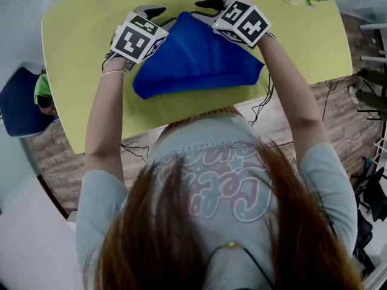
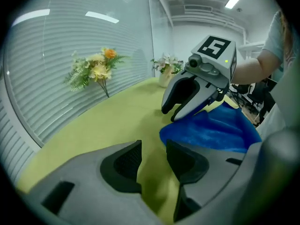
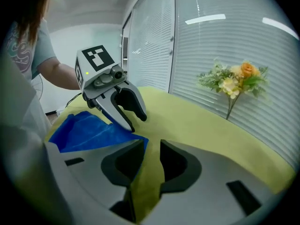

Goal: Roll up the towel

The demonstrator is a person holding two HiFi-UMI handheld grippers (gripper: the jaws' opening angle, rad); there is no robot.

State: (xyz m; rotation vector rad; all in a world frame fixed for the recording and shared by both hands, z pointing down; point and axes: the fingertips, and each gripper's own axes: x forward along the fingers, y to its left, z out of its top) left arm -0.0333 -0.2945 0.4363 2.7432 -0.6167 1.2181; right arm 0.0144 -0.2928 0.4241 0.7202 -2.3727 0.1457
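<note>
While unrolled, towel [image 1: 196, 68]: long axis left-right, far edge just beside both tips, body toward the person.
Left tool [image 2: 153, 149]: jaws apart, empty.
Right tool [image 3: 151, 145]: jaws apart, empty, equally near.

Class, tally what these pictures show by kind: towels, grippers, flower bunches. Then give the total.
Towel: 1
Grippers: 2, the left gripper and the right gripper
Flower bunches: 2, one nearer, one farther
Total: 5
</note>
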